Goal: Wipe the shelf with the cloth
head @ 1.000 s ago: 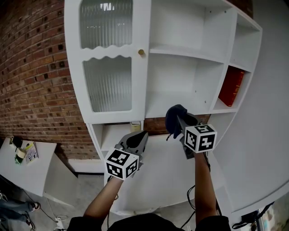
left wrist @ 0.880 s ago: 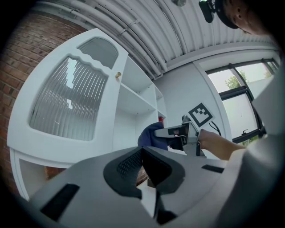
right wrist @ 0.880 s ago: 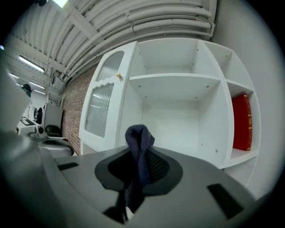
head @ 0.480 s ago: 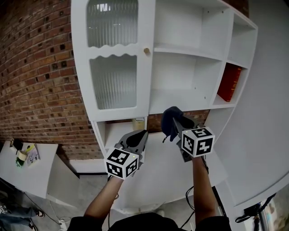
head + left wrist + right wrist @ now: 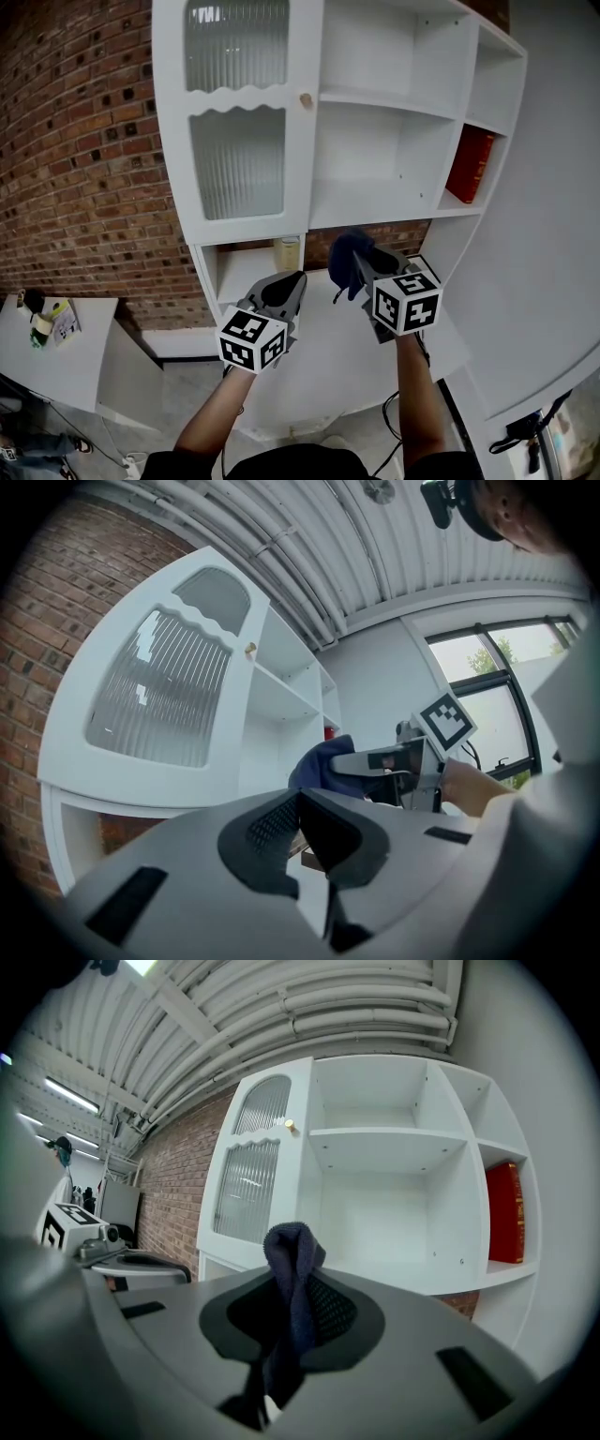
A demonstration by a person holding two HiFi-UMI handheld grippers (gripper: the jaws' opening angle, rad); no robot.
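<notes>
Jaws clamp cloth in right gripper, seemingly short of brick-backed shelf.

Bright, even light throughout; strip lamps glow at the upper left of the right gripper view. Fisheye bending curves the edges, with dark vignetted corners.

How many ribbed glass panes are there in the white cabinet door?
2: the upper pane and the lower pane, one above the other in the cabinet door. None appears hidden.
</notes>
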